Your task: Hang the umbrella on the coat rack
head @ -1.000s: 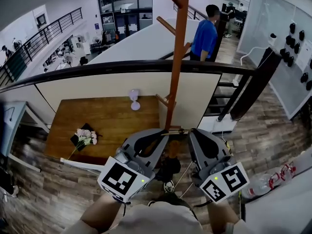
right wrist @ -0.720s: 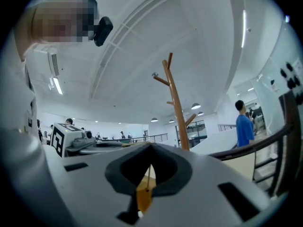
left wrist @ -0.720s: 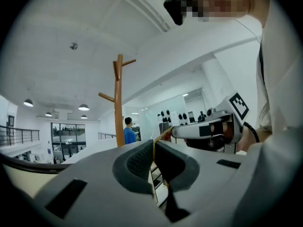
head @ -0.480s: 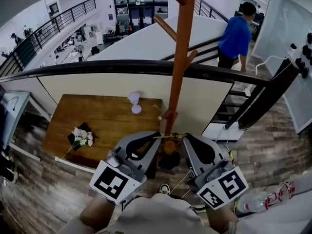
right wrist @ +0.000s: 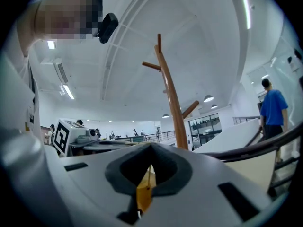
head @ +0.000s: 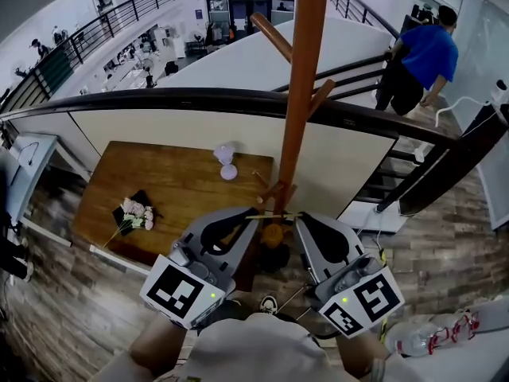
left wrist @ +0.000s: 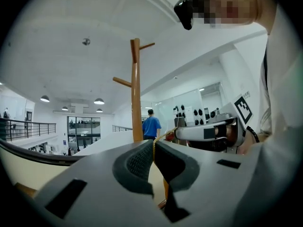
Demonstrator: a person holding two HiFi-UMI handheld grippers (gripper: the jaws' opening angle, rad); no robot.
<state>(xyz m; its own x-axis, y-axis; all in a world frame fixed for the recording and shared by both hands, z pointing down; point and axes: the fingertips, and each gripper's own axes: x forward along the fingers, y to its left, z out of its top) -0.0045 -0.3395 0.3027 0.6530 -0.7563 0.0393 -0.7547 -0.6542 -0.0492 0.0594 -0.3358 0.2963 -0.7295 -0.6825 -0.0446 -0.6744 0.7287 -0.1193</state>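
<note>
**Left gripper** (head: 251, 216): jaws are clamped on the left end of a thin yellow hanging cord (head: 274, 215).

**Right gripper** (head: 300, 216): jaws are pinched on the right end of the same cord. The cord runs taut and roughly level between the two tips.

**Pose:** both grippers are held low before the person's chest. The marker cubes face the body and the jaws point forward, angled in toward each other.

**Umbrella** (head: 274, 235): it hangs from the cord between the grippers, orange handle end uppermost and dark folded body beneath. Its lower part is hidden. It is not yet on the rack.

**Coat rack** (head: 305, 94): an upright wooden pole just beyond the cord. A short low peg (head: 270, 188) angles up beside the pole, just above the cord. The other pegs sit well higher.

**Judgement:** the step in hand is bringing the cord to a peg.
- Hold the cord spread and taut.
- Raise both grippers evenly.
- Pass the cord over the peg tip.
- Let it seat at the peg's root before either jaw lets go.

An uneven lift would likely swing the umbrella against the pole.

**Beyond:** a wooden table (head: 159, 193) and a dark handrail (head: 159, 102).
</note>
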